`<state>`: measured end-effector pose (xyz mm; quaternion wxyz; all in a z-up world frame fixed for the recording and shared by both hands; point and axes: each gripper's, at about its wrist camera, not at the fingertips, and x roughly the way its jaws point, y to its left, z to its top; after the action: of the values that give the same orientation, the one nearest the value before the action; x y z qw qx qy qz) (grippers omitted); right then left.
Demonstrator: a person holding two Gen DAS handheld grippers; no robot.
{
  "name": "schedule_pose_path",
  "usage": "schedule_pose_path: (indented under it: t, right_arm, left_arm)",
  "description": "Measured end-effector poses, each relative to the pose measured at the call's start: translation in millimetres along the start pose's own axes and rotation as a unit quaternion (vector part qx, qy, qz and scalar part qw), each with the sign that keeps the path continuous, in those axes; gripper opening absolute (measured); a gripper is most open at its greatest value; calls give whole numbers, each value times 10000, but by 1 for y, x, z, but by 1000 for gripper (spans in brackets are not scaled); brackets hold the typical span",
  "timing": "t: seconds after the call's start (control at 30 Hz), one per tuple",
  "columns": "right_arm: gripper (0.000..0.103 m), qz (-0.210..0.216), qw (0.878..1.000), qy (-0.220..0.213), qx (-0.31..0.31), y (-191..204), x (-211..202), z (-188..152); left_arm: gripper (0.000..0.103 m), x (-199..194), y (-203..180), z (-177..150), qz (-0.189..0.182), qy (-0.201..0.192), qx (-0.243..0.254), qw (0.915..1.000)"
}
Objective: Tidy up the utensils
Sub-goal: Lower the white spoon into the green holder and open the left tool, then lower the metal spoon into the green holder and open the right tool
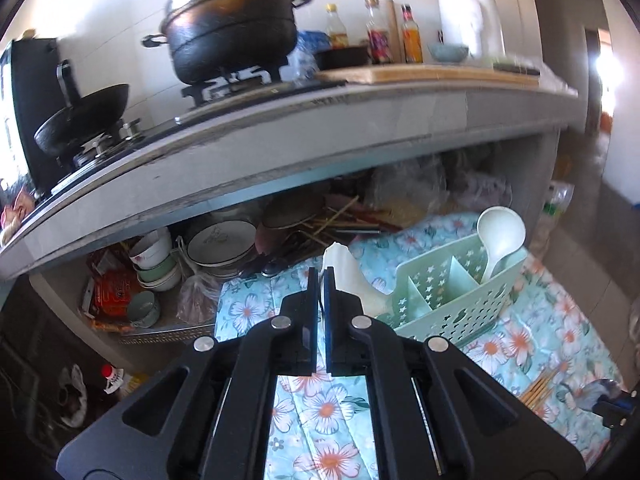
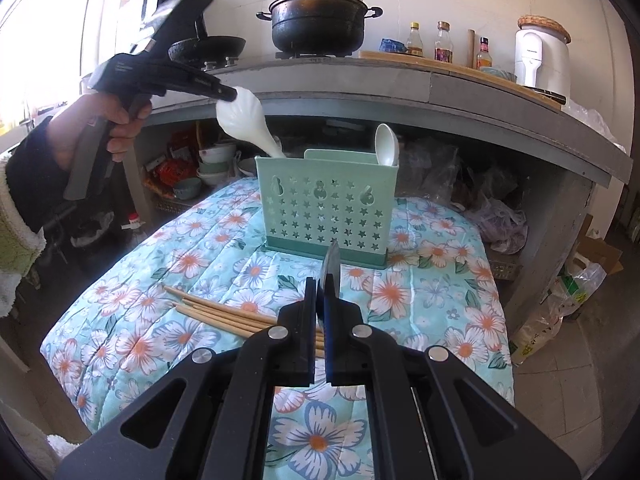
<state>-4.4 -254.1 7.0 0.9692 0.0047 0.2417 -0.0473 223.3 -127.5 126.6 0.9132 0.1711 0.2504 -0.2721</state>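
A mint-green utensil holder [image 2: 324, 208] with star holes stands on the floral cloth; it also shows in the left wrist view [image 1: 452, 292]. A white ladle [image 2: 387, 145] stands in its right compartment [image 1: 500, 236]. My left gripper [image 1: 323, 276] is shut on a white shell-shaped rice paddle [image 1: 348, 276], whose handle end dips into the holder's left compartment [image 2: 244, 120]. My right gripper [image 2: 322, 284] is shut on a metal spoon [image 2: 332, 264], held above the cloth in front of the holder. Several wooden chopsticks [image 2: 224, 312] lie on the cloth to the left.
A grey counter [image 2: 400, 80] carries a black pot [image 2: 320, 20], a wok [image 1: 84, 116], bottles and a white appliance [image 2: 542, 60]. Under it are bowls [image 1: 156, 260], plates and bags. The floral cloth [image 2: 440, 300] covers the low table.
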Motion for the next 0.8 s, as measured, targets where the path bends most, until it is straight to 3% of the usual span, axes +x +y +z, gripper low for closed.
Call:
schedule_pose_path:
  t: [0.1, 0.17, 0.23, 0.3, 0.47, 0.63, 0.8]
  right_arm:
    - [3, 14, 10000, -9, 58, -4, 0, 0]
    - [3, 13, 9999, -13, 101, -6, 0, 0]
    - [3, 26, 9999, -14, 162, -10, 0, 0]
    - [3, 24, 9998, -29, 219, -13, -1, 1]
    - [3, 48, 9991, -75, 417, -23, -5, 5]
    - [3, 273, 9958, -204, 851, -44, -16, 14]
    - [3, 594, 9891, -550, 1229, -68, -32, 34]
  left_arm:
    - [4, 11, 0, 4, -231, 16, -154, 9996]
    - [12, 16, 1, 5, -426, -30, -369, 9984]
    - [28, 17, 3, 5, -536, -96, -578, 9968]
    - [31, 16, 6, 4, -594, -168, -753, 9952]
    - [39, 8, 11, -6, -648, -249, -1071, 9918]
    - [54, -11, 18, -28, -630, -380, -1184, 9902]
    - [58, -20, 20, -48, -587, -294, -1120, 9915]
